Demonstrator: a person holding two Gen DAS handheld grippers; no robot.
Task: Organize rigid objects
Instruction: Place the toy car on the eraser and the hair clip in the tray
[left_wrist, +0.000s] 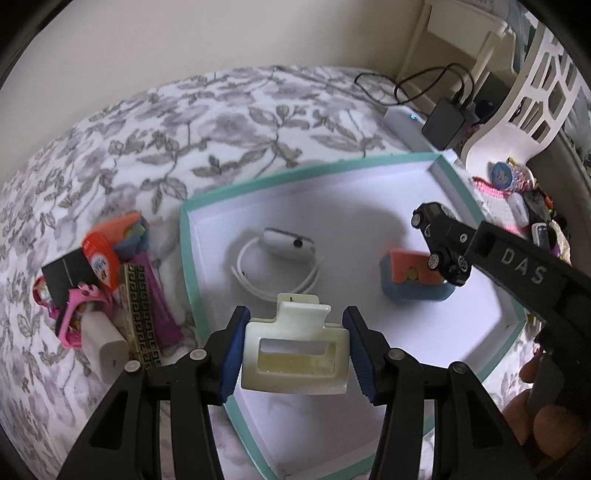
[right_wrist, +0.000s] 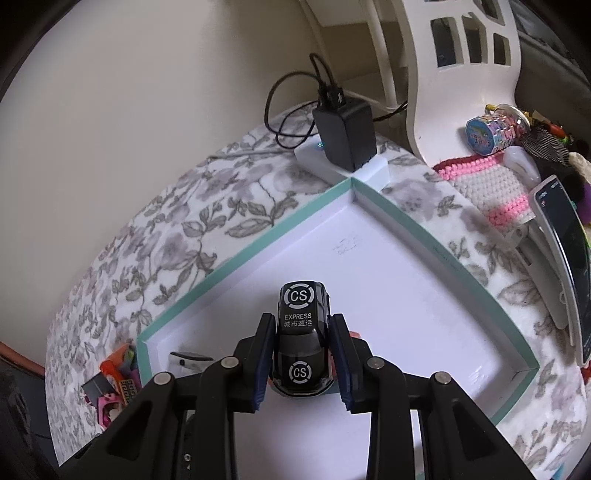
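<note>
A cream hair claw (left_wrist: 295, 350) sat pinched between the left gripper's (left_wrist: 293, 354) fingers (left_wrist: 232, 354) over the teal-rimmed box (left_wrist: 184, 236). A black toy van (right_wrist: 301, 339) sat pinched between the right gripper's (right_wrist: 301, 363) narrowly set fingers (right_wrist: 264, 362) above the same box on the floral-covered bed (left_wrist: 166, 129).

Both wrist views look steeply down, close over the same teal-rimmed tray (left_wrist: 476, 206) (right_wrist: 236, 254) from neighbouring sides.
</note>
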